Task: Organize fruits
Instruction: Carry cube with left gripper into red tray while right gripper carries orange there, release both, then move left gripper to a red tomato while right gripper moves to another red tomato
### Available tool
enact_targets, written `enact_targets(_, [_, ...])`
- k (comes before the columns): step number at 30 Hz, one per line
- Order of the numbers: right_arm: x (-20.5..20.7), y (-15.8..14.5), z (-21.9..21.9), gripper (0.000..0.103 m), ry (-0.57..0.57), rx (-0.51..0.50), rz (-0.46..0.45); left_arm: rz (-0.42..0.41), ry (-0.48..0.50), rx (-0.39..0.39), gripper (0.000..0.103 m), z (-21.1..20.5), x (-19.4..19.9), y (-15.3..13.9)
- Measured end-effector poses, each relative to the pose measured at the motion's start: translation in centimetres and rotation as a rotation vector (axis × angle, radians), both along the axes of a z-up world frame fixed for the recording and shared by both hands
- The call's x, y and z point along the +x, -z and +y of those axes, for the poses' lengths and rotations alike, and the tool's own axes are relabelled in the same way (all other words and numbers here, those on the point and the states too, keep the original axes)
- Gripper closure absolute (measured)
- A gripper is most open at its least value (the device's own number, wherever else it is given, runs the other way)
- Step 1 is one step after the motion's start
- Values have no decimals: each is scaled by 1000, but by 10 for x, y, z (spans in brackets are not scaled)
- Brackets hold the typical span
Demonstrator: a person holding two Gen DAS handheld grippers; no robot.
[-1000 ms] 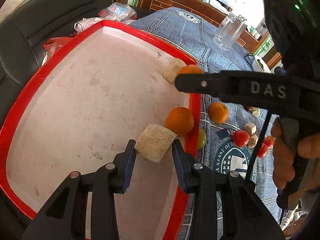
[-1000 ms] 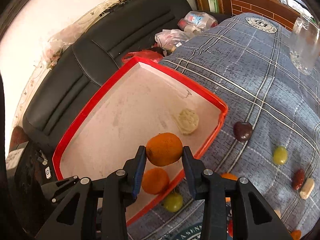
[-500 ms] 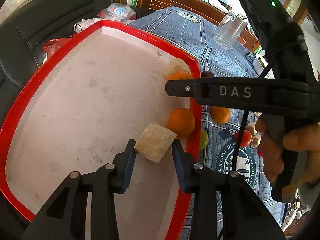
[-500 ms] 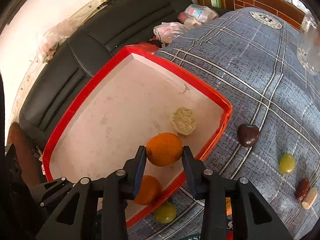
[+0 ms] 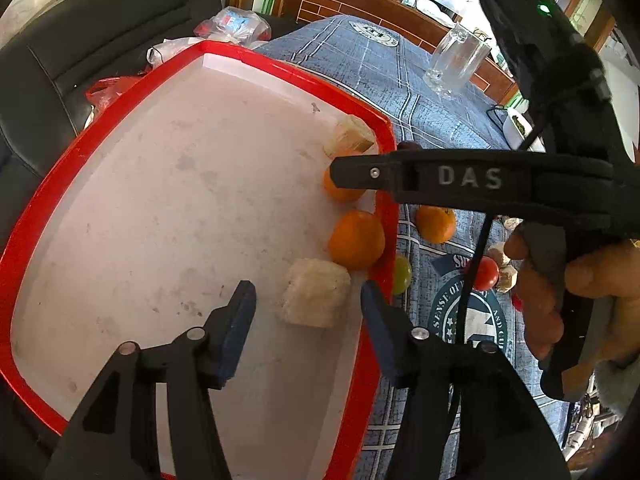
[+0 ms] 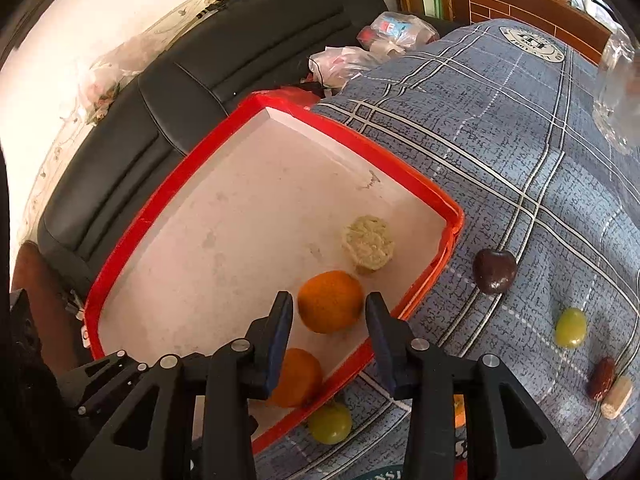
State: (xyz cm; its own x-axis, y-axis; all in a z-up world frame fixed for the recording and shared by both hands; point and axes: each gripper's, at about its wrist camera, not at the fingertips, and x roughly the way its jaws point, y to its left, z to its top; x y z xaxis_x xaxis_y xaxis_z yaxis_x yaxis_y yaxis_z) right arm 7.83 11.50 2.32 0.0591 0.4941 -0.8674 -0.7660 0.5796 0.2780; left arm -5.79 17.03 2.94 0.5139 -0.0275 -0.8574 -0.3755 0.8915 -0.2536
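a: so the left wrist view catches stuff the other one misses: the right gripper (image 5: 340,172) seen from the side with "das" in raised letters on its black arm, the person's hand (image 5: 580,300) wrapped round the handle, a clear glass mug (image 5: 456,66) at the far end of the blue plaid tablecloth (image 5: 400,80), and a red cherry tomato (image 5: 486,274) by a round teal emblem whose writing i can only partly read, something like "a sense of".

b: and the right wrist view gets the dark plum-coloured fruit (image 6: 494,271), a green grape (image 6: 570,333) and a brown date (image 6: 601,378) out on the cloth, plus the black leather sofa (image 6: 192,92).

a: grippers?

b: left gripper (image 5: 306,300) has just been opening, jaws about halfway apart with clear gaps each side of the pale tan ridged cake block (image 5: 316,294), which sits on the floor of the red-rimmed white tray (image 5: 200,46) beside an orange (image 5: 356,239). not gripping it.

a: right gripper (image 6: 328,314) has been easing open too, jaws narrowly apart, a second orange (image 6: 330,302) between them over the tray near its right rim. left pad shows a sliver of gap, right pad looks about touching.
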Motion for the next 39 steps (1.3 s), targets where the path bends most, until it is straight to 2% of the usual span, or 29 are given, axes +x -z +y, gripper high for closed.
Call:
enact_targets(2, [-1, -4, -4, 59, 3, 12, 3, 3, -7, -2, 45, 1, -1, -1])
enact_targets(9, [-6, -21, -25, 57, 38, 59, 12, -14, -18, 16, 45, -1, -6, -11])
enact_targets(12, [-10, -27, -37, 50, 63, 84, 20, -19, -24, 21, 45, -2, -9, -15])
enact_targets(14, [-15, -31, -47, 46, 80, 101, 17, -21, -28, 25, 40, -4, -11, -17])
enact_targets(17, [-23, -35, -62, 42, 94, 115, 6, -25, -31, 29, 39, -7, -12, -19])
enact_targets(25, [-39, -38, -109, 41, 138, 119, -5, -45, -6, 34, 39, -27, -6, -26])
enact_targets(39, [-50, -31, -201, 41, 279, 108, 17, -59, 120, 54, 39, -75, 7, -34])
